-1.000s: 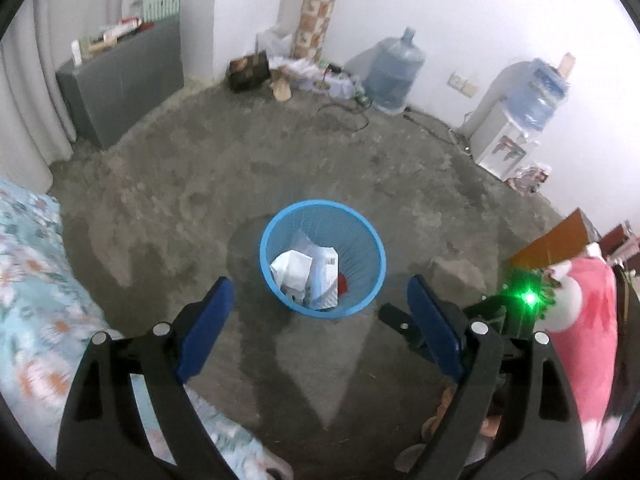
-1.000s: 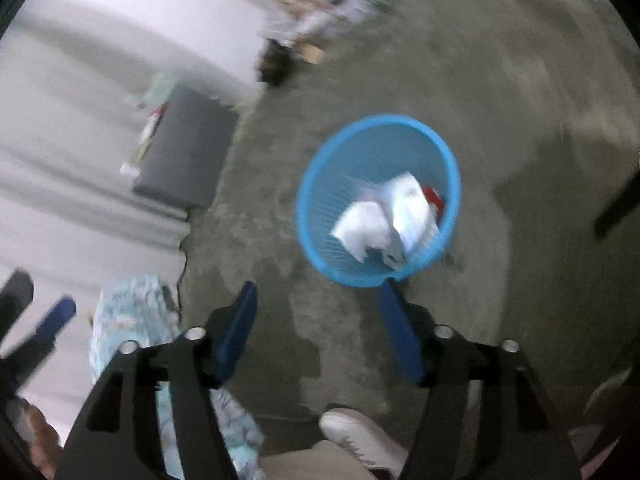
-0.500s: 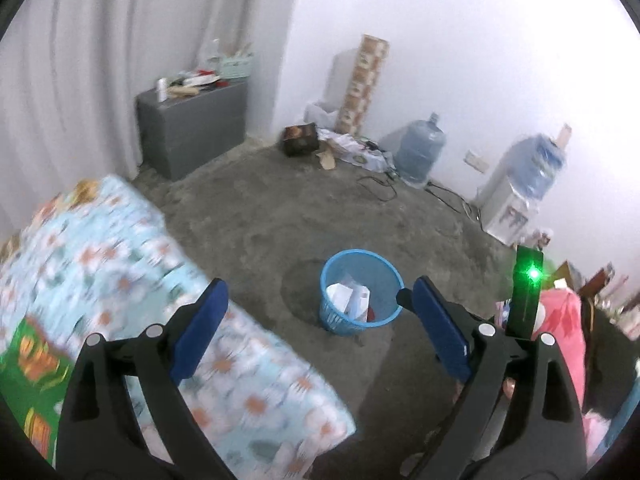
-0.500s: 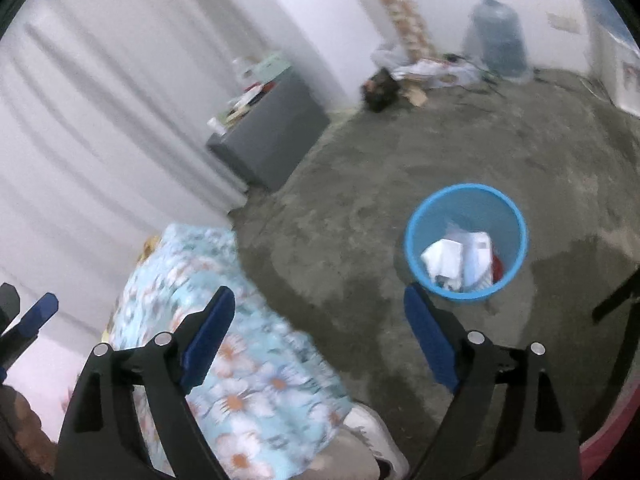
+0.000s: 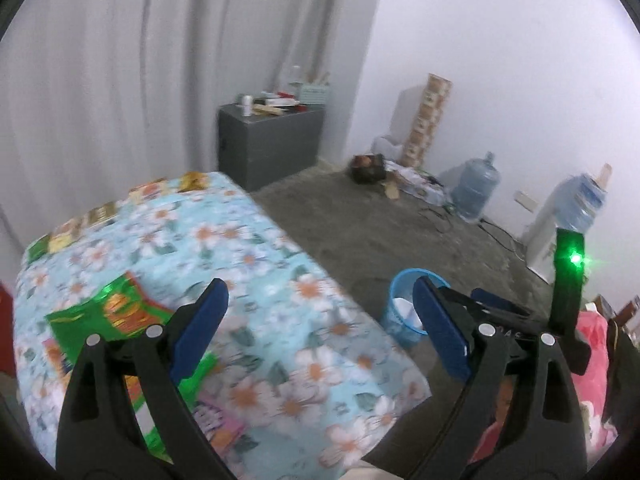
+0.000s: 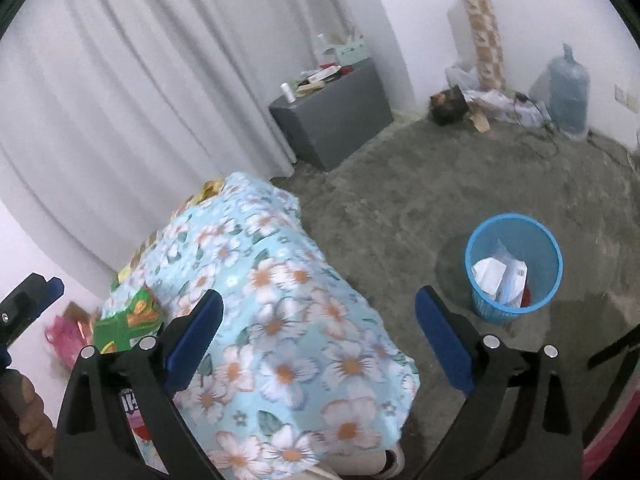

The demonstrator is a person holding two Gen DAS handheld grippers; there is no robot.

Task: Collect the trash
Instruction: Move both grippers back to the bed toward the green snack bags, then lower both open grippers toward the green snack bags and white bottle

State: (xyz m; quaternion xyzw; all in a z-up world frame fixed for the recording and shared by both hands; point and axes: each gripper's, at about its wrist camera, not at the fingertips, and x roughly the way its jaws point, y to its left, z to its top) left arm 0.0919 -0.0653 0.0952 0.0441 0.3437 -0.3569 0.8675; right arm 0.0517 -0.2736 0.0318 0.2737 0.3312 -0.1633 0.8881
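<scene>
My left gripper (image 5: 320,320) stands open over a table with a floral cloth (image 5: 260,264), nothing between its blue pads. A green snack wrapper (image 5: 108,312) lies on the cloth just beyond the left finger, and gold wrappers (image 5: 96,216) line the far edge. My right gripper (image 6: 320,336) hangs over the same floral cloth (image 6: 280,320); its jaws are opening, with nothing between them. The green wrapper (image 6: 128,320) lies to its left. A blue mesh bin (image 6: 472,248) holding white papers (image 6: 500,276) stands on the floor at the right, half hidden in the left wrist view as a blue bin (image 5: 394,312).
A grey cabinet (image 5: 272,140) with clutter on top stands by the white curtain. Two water jugs (image 5: 476,192), a dispenser (image 5: 540,240), a tall carton stack (image 5: 428,120) and a loose cable line the far wall. Pink fabric (image 5: 592,344) lies at the right. A shoe (image 6: 390,460) shows below the table.
Both grippers have risen and pulled back from above the bin to over the floral table. The bin now sits small at the right. The right jaws have spread wider.
</scene>
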